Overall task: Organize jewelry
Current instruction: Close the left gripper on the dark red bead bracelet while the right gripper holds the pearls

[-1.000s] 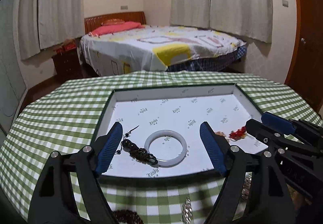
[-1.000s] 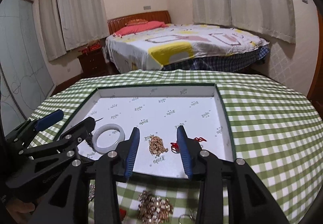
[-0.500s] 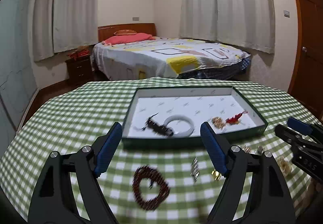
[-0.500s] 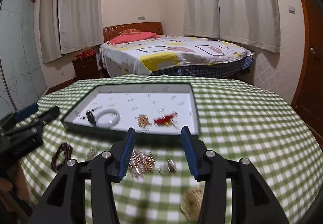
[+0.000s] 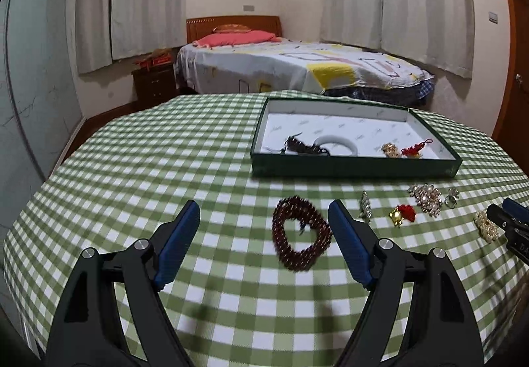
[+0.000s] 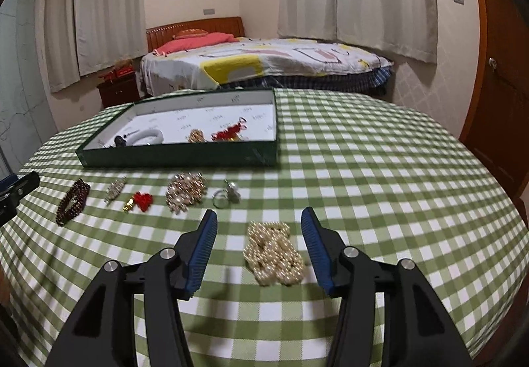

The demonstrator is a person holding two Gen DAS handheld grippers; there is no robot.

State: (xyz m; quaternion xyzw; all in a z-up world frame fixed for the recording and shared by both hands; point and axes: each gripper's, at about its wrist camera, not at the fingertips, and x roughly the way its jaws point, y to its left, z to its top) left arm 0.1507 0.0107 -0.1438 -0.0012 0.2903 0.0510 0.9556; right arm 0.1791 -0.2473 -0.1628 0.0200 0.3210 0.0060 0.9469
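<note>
Pearl necklace (image 6: 274, 253) lies between the spread right gripper (image 6: 259, 246); red bead bracelet (image 5: 301, 233) sits beside the spread left gripper (image 5: 264, 241).

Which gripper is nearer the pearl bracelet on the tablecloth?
Right. The right gripper is open with the pearl bracelet between its fingers; the left gripper hangs over the dark red bead bracelet.

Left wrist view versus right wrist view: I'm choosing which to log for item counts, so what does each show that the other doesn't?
Only the left wrist view shows the dark beaded pendant in full; the right barely glimpses it. Only the right shows the whole cream pearl bracelet pile, between the open right gripper fingers. Both share the green tray, white bangle, dark red bead bracelet and red charm.
</note>
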